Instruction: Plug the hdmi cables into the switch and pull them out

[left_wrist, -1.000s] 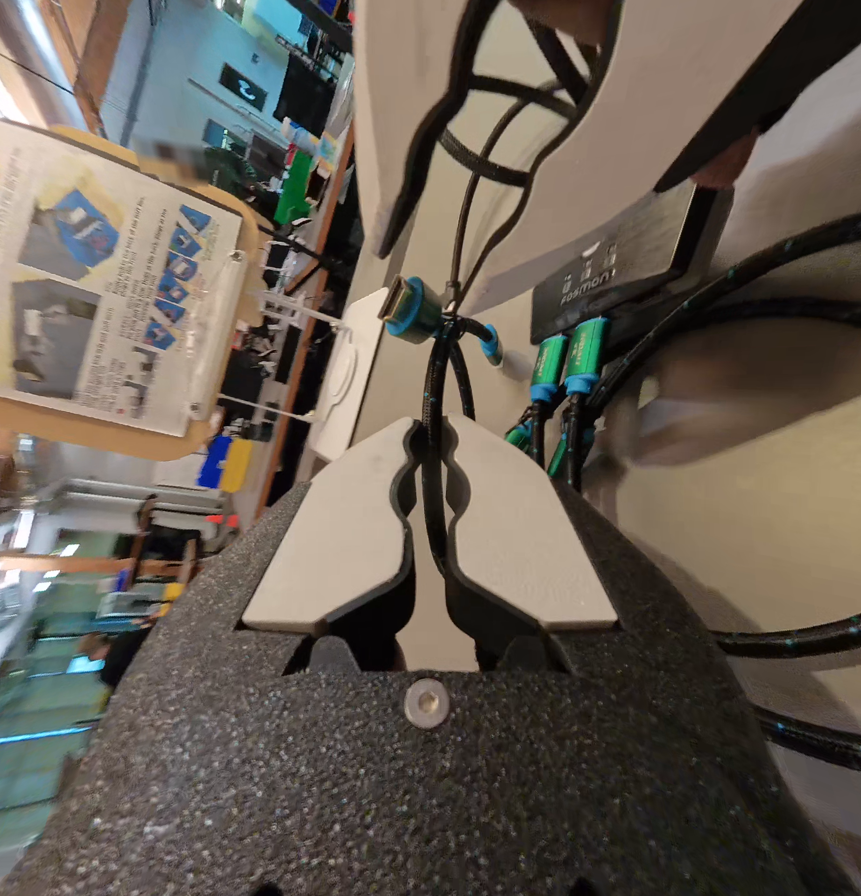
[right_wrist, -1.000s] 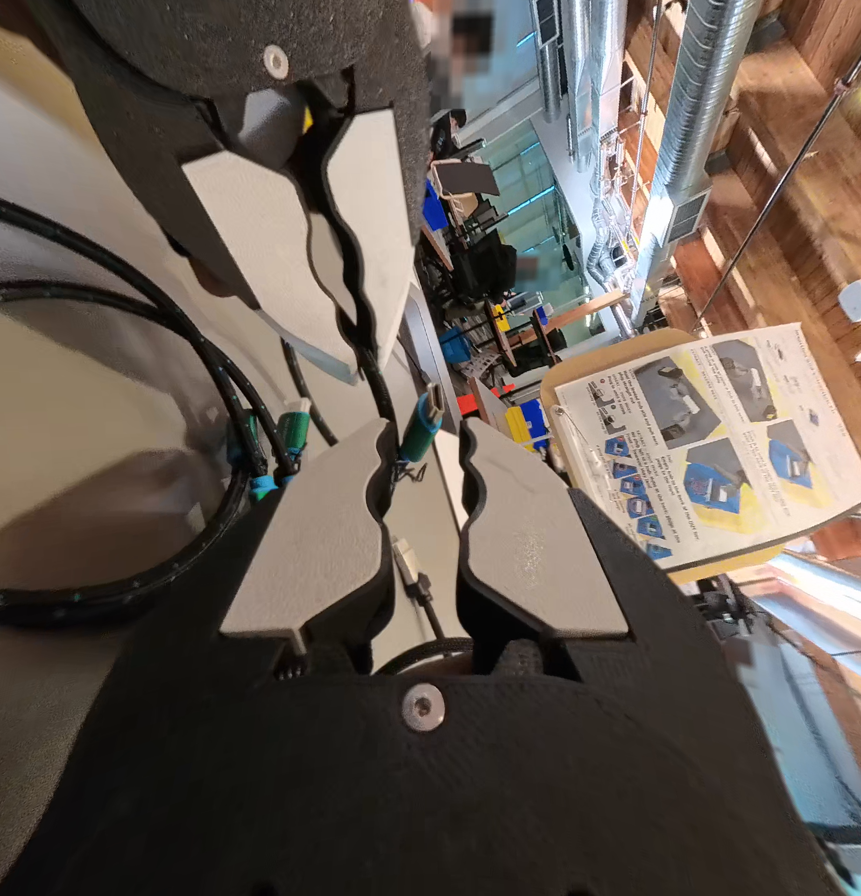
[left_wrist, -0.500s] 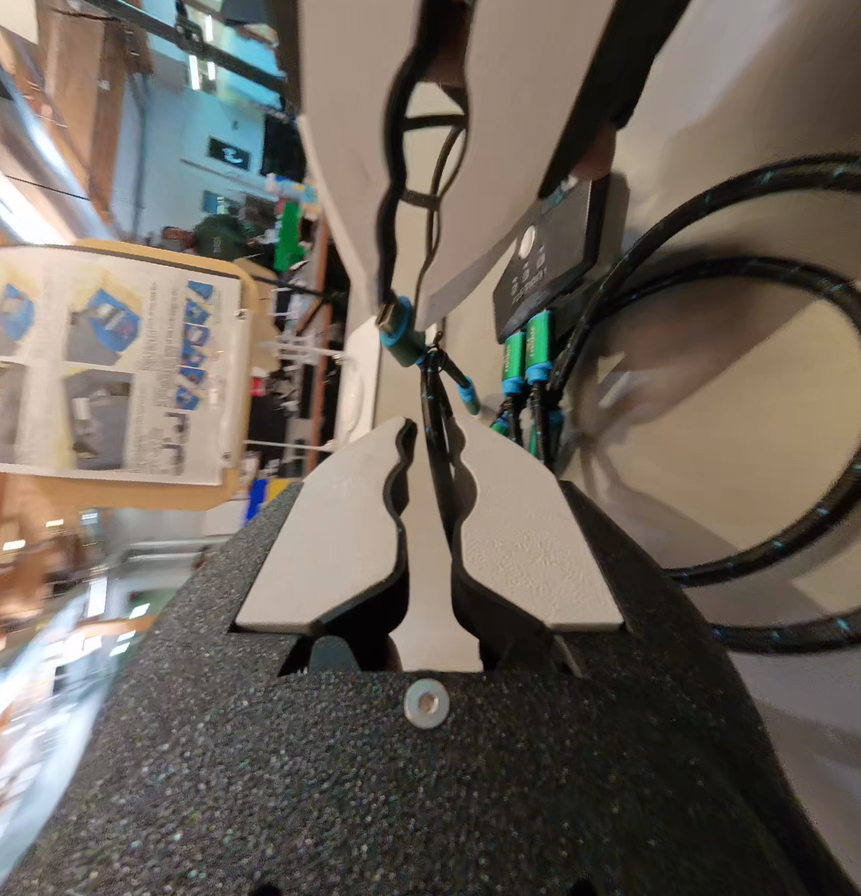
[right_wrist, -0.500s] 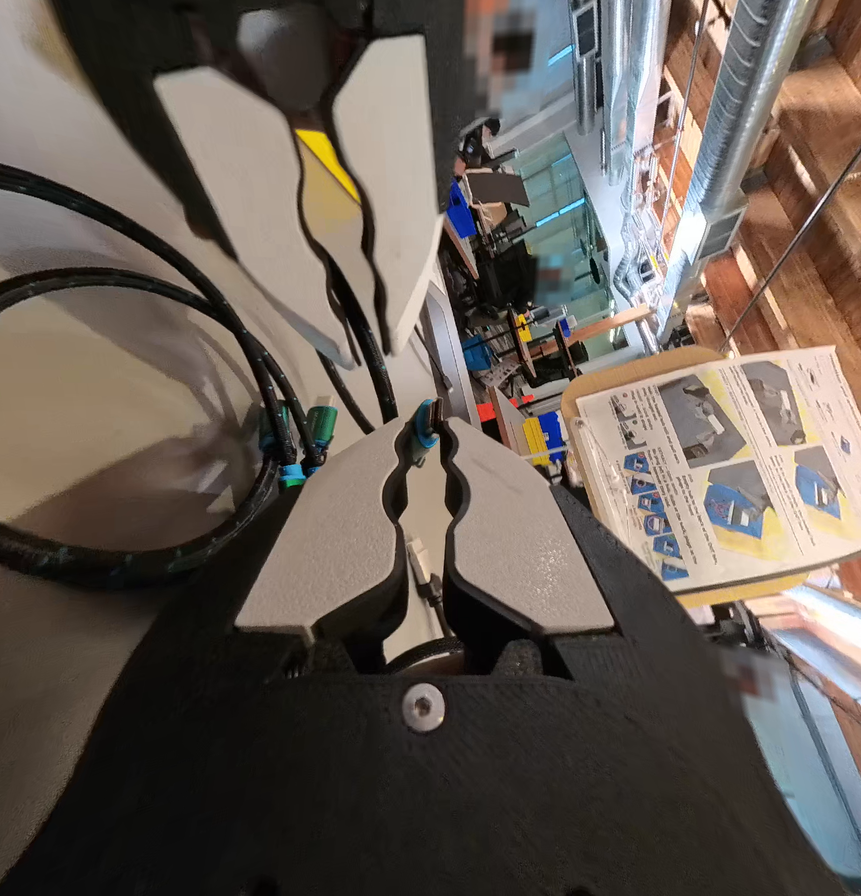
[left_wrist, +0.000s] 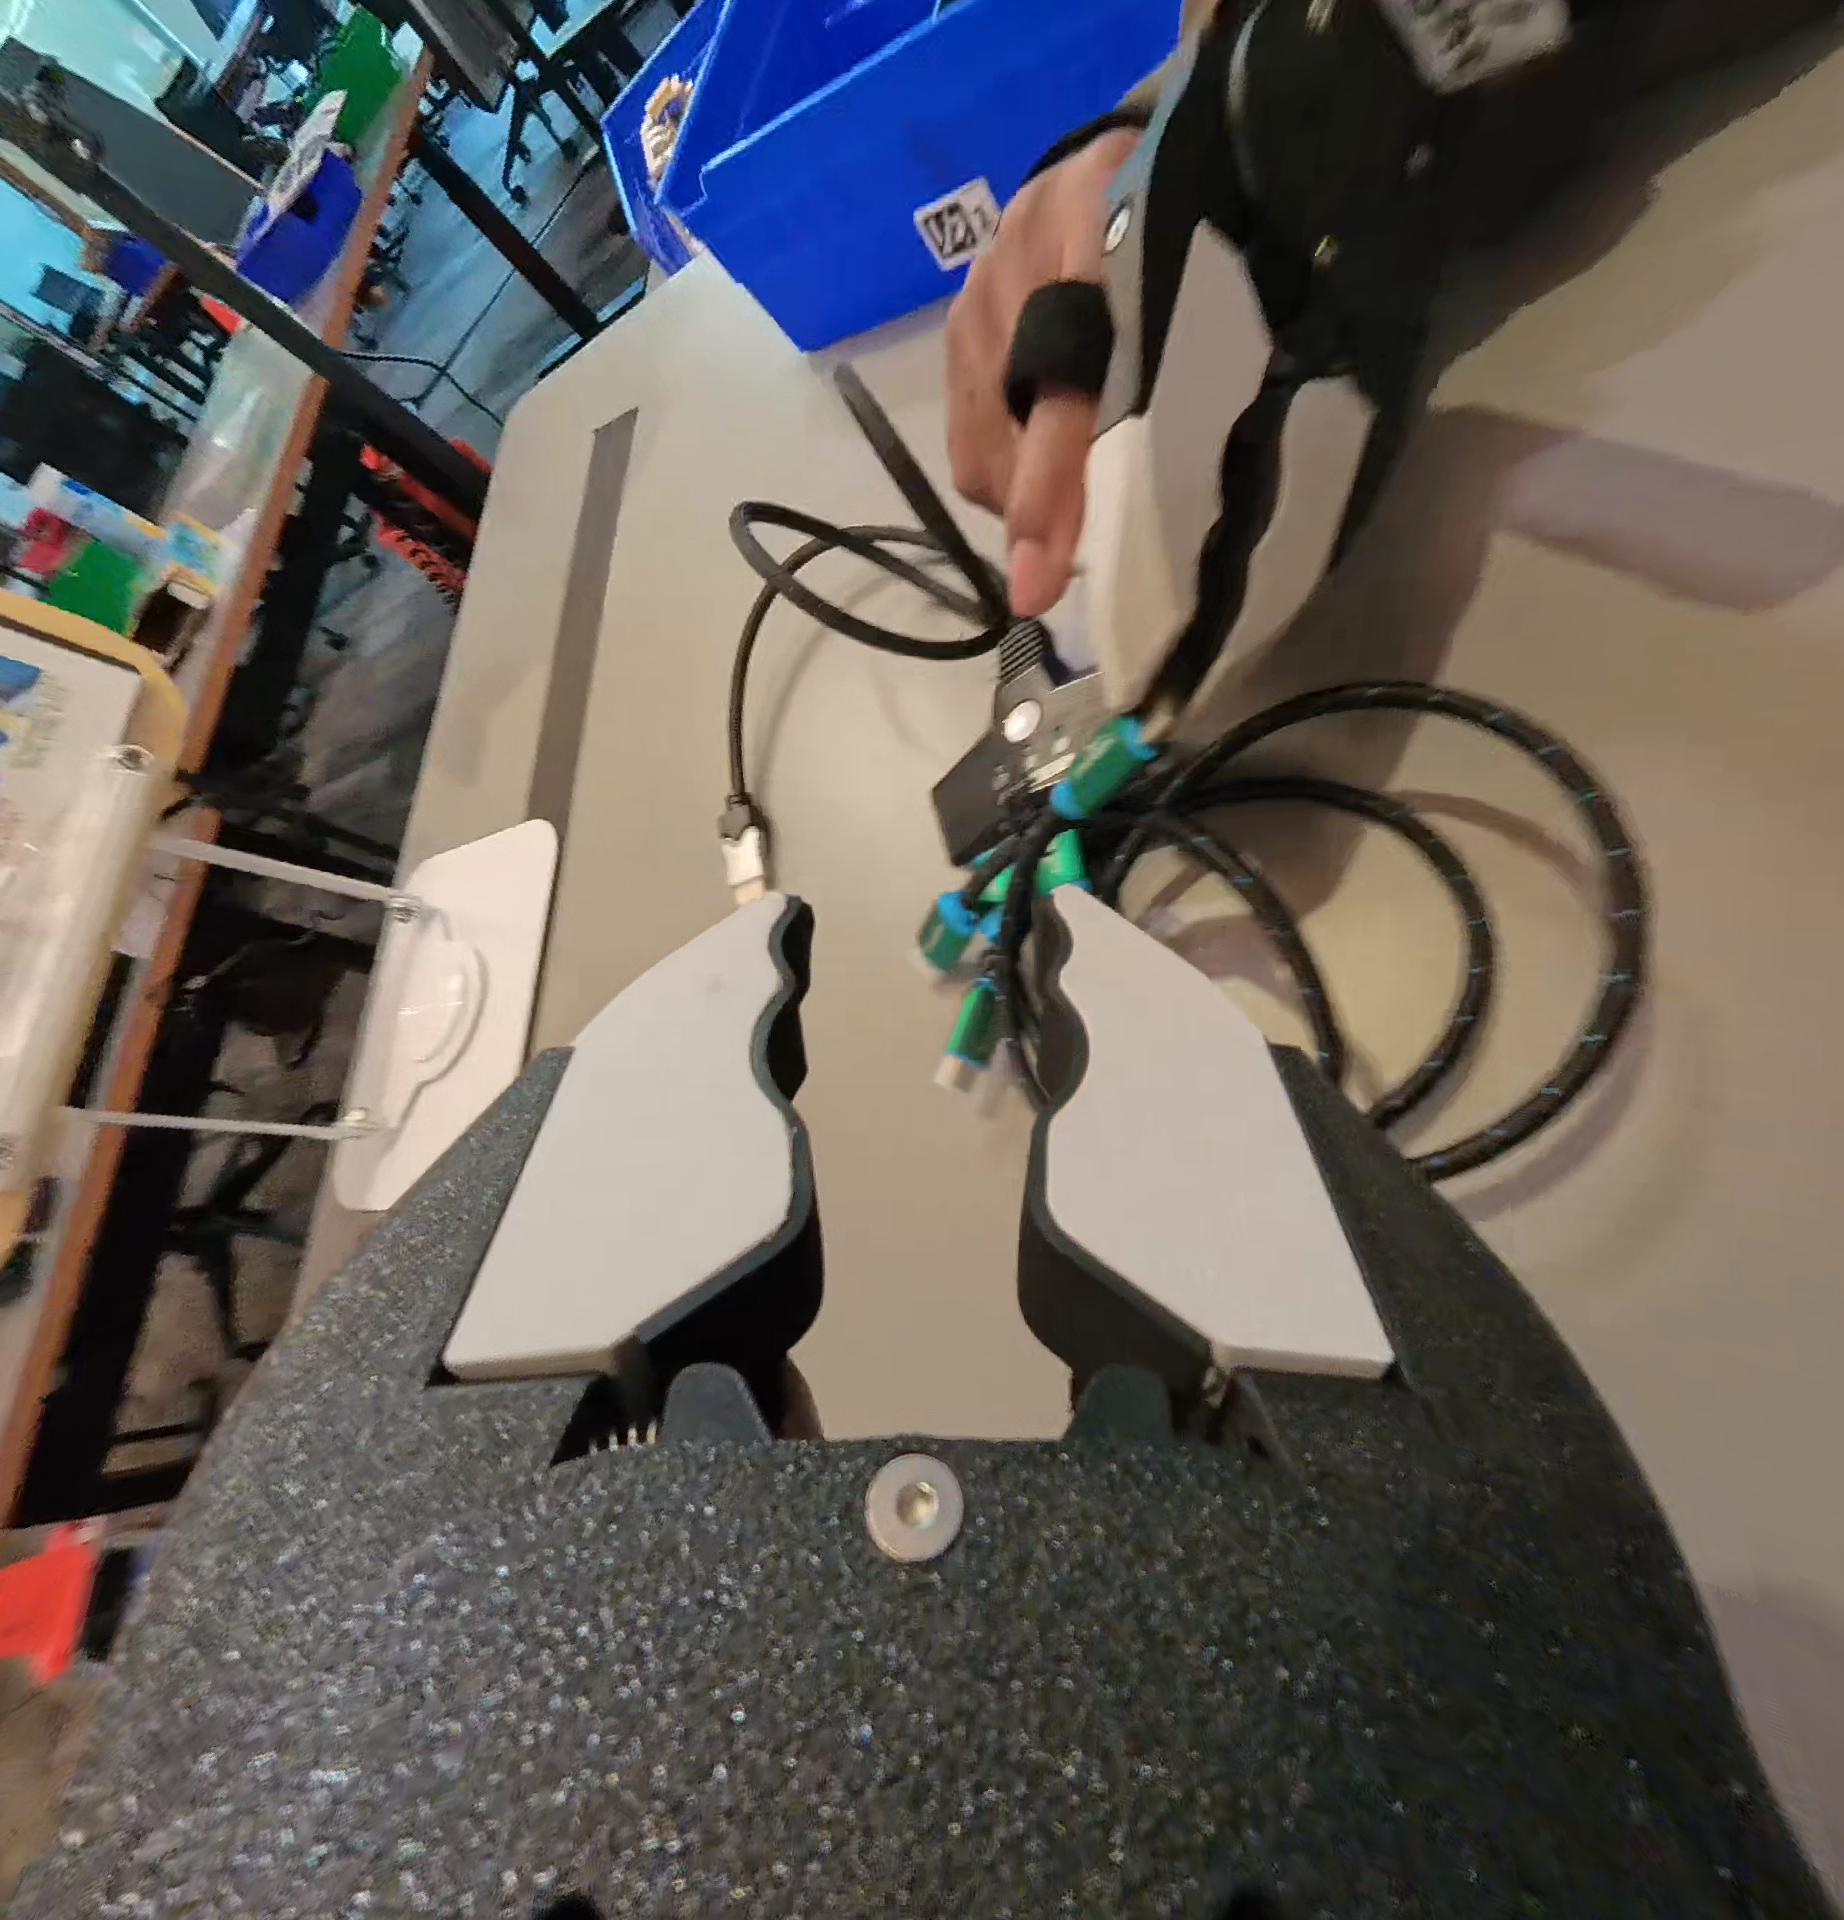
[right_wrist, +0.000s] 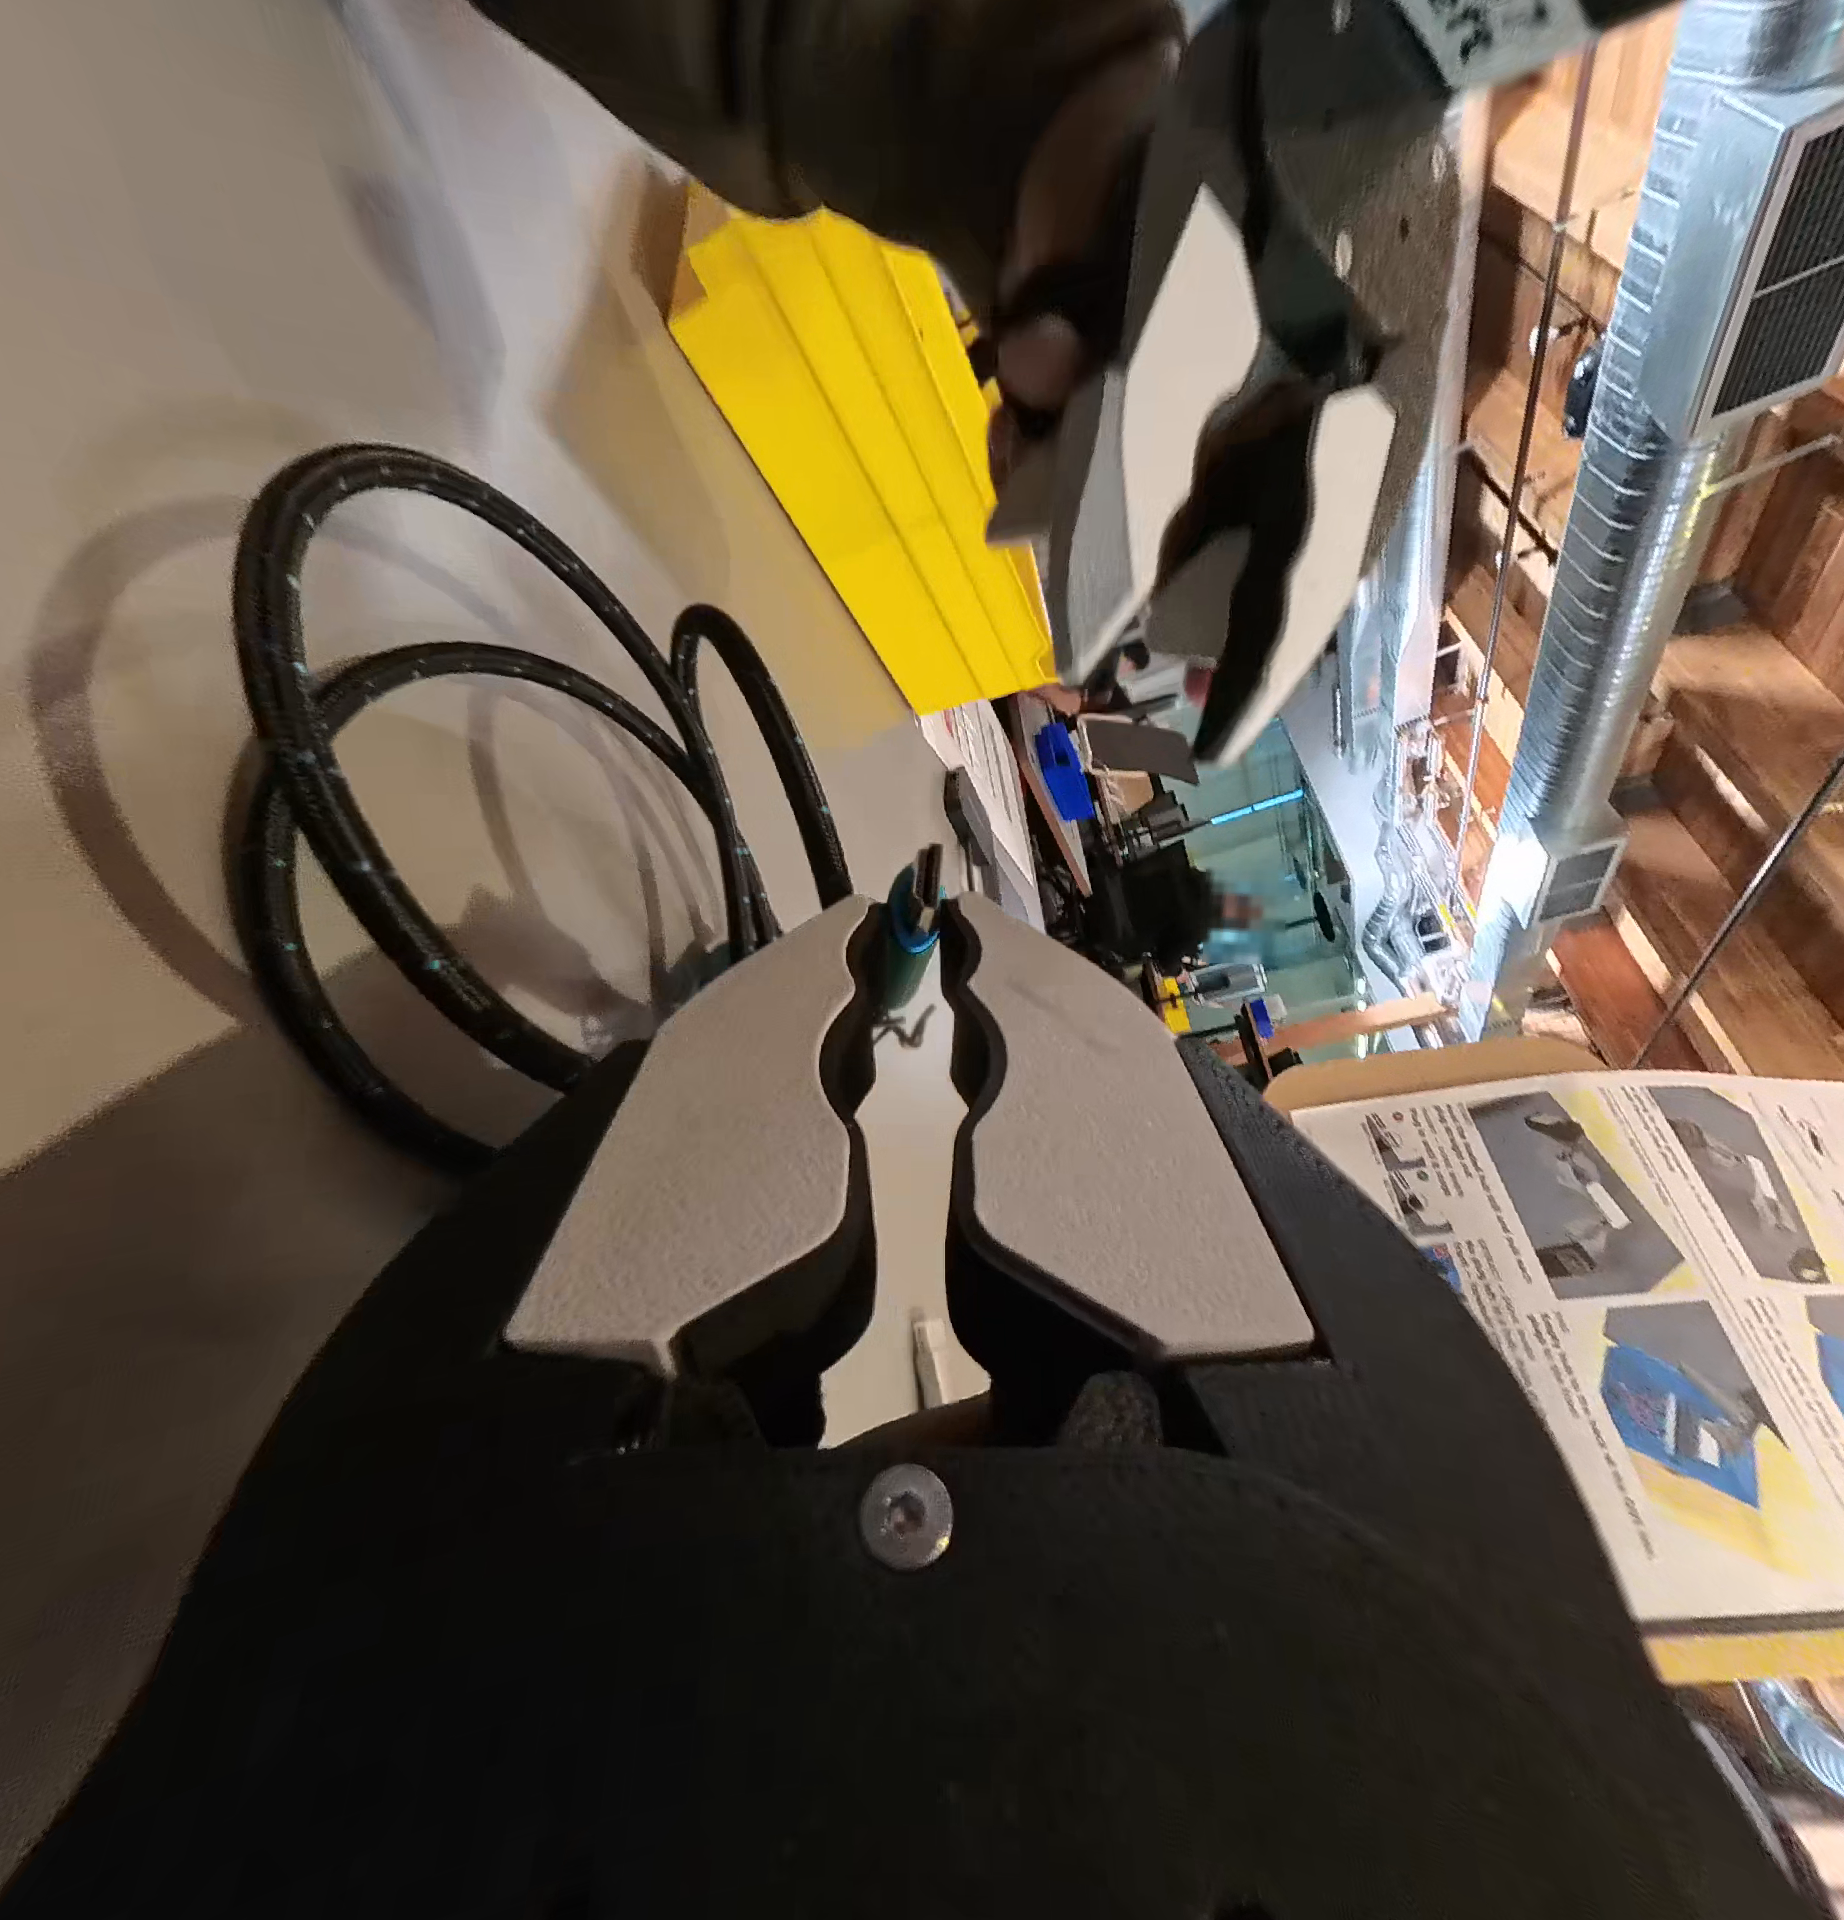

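While I stood by the table, this was the layout:

Left gripper: fingers were spread wide with nothing pressed between them. It hung just above the tabletop, so anything in the gap was only lying under it, not held.

Loose plugs: a bunch of green connectors with blue collars lay on the table just inside the left gripper's right finger, near its tip. Looked slack, probably just dropped there with their cords.

White-tipped cable: its pale plug sat right ahead of the left finger's tip, with a thin black cord looping away behind it.

Right gripper: fingers were narrow and pinched on a green plug, pads against both sides of it. The metal end and blue collar stuck out past the fingertips, which I'd guess kept the business end free.

Black box: a small switch-type box sat just beyond the left fingertips, right below the right gripper's tips in the left wrist view. The held plug hovered close to it.

Braided cables: thick black loops with teal flecks lay coiled to the left of the right gripper's fingers, trailing from the plugs.

Hand: it wrapped the right gripper's handle, one finger pointing down beside the fingers.

Blue bin: far behind everything, at the table edge.
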Tool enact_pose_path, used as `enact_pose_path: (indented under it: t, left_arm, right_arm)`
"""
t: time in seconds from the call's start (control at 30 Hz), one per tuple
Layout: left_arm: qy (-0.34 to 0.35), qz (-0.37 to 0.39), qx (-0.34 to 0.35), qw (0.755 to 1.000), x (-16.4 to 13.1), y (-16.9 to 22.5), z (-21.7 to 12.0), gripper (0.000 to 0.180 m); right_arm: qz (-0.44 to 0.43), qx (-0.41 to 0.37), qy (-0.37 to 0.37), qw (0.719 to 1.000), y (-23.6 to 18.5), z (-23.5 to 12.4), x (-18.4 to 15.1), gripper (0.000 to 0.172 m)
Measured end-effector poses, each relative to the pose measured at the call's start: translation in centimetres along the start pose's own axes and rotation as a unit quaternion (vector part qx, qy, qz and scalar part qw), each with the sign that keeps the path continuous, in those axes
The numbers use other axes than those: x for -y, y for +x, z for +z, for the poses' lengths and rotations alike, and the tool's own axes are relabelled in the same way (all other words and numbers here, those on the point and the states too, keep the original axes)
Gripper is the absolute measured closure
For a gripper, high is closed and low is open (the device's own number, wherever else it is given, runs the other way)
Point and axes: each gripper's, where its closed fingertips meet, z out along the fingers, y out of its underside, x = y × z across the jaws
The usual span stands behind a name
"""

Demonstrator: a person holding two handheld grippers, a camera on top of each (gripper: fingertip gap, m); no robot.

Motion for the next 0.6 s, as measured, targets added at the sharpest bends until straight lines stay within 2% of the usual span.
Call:
enact_pose_path:
  t: [0.1,0.2,0.27,0.4,0.47,0.5,0.6]
  left_arm:
    - [-0.005,0.063,-0.027,0.998,-0.1,0.9,2.5,0.138]
    - [0.019,0.074,-0.102,0.992,1.1,3.9,4.3,0.136]
    - [0.020,0.084,-0.124,0.989,1.2,4.9,5.0,0.136]
    - [0.024,0.082,-0.105,0.991,1.0,4.9,6.4,0.138]
    - [0.024,0.078,-0.104,0.991,0.8,5.1,6.9,0.148]
    - [0.024,0.078,-0.097,0.992,0.8,5.1,7.1,0.159]
    - [0.017,0.096,-0.059,0.993,0.9,4.5,7.2,0.165]
  right_arm:
    - [0.010,0.003,0.021,1.000,-0.3,0.0,0.5,0.162]
    - [0.015,-0.003,0.029,0.999,-0.1,-0.1,0.6,0.162]
    - [0.020,-0.010,0.032,0.999,0.2,-0.4,0.6,0.162]
    - [0.034,-0.018,0.044,0.998,0.5,-0.7,0.8,0.162]
    - [0.031,-0.016,0.043,0.998,0.4,-0.6,0.8,0.163]
    - [0.029,-0.017,0.042,0.999,0.3,-0.6,0.8,0.163]
    - [0.031,-0.030,0.034,0.998,0.9,-0.8,0.5,0.162]
